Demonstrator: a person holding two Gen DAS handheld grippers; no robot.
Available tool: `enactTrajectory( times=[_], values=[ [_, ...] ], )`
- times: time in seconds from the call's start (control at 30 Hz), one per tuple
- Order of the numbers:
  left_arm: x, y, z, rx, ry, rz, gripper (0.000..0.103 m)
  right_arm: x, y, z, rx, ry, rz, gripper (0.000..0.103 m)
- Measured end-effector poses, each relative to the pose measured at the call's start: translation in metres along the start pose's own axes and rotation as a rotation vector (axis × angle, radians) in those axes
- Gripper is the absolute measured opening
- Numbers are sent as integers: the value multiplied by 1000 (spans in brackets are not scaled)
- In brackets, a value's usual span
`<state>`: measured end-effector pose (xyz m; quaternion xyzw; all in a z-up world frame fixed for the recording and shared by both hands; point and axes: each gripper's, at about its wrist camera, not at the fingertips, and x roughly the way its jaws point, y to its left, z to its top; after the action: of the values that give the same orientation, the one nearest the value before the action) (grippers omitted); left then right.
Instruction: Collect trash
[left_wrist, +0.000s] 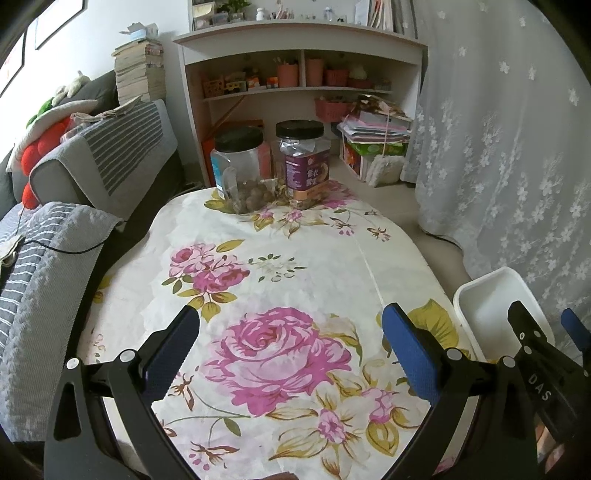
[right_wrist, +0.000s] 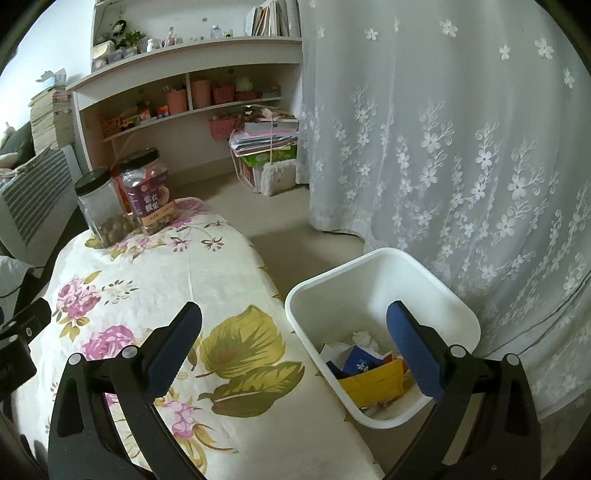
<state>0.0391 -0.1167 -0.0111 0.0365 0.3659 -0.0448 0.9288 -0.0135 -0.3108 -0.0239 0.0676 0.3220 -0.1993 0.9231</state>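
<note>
Left wrist view: nearest the lens, the left claw (left_wrist: 290, 334) fills the bottom of the frame, released, its blue-padded fingers spread wide with nothing between them, above the table (left_wrist: 258, 236) and its floral cloth. At the lower right edge part of the right claw (left_wrist: 543, 325) shows, its black body stamped "DAS". Behind it, also at lower right, stands the white bin (left_wrist: 480, 291), beside the table edge. Two black-lidded jars occupy the far end of the table in the upper middle: a clear jar (left_wrist: 240, 168) with round brown nuts at its bottom, and a purple-labelled jar (left_wrist: 303, 162) touching or just beside it. Its label carries Chinese characters too small here to read surely.

Right wrist view: the right claw (right_wrist: 293, 325) is likewise released and holds nothing, one finger over the cloth, the other over the bin at lower right. Inside the bin lies the trash (right_wrist: 369, 369): a yellow packet, a blue wrapper, crumpled white paper. At the upper left the purple label shows large Chinese characters, which I cannot make out with confidence.

No loose litter shows on the cloth in either view, so collecting appears finished or nearly so; the jars look like kept goods rather than rubbish.
</note>
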Motion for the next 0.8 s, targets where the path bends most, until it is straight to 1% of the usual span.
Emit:
enactTrajectory(
  times=[0.17,0.37,0.6,0.8],
  values=[
    [-1,-5,0,4,-11,-14,96,-2,-4,1,1,-10,-6,96],
    [2,-12,-1,16,-7,-26,96,-2,-5,1,-1,-13,-1,96],
    [4,-13,-2,7,2,-34,96,-2,-5,2,-3,-11,4,96],
    [5,-15,-3,8,-2,-53,93,-2,-2,2,0,-11,18,96]
  ],
)
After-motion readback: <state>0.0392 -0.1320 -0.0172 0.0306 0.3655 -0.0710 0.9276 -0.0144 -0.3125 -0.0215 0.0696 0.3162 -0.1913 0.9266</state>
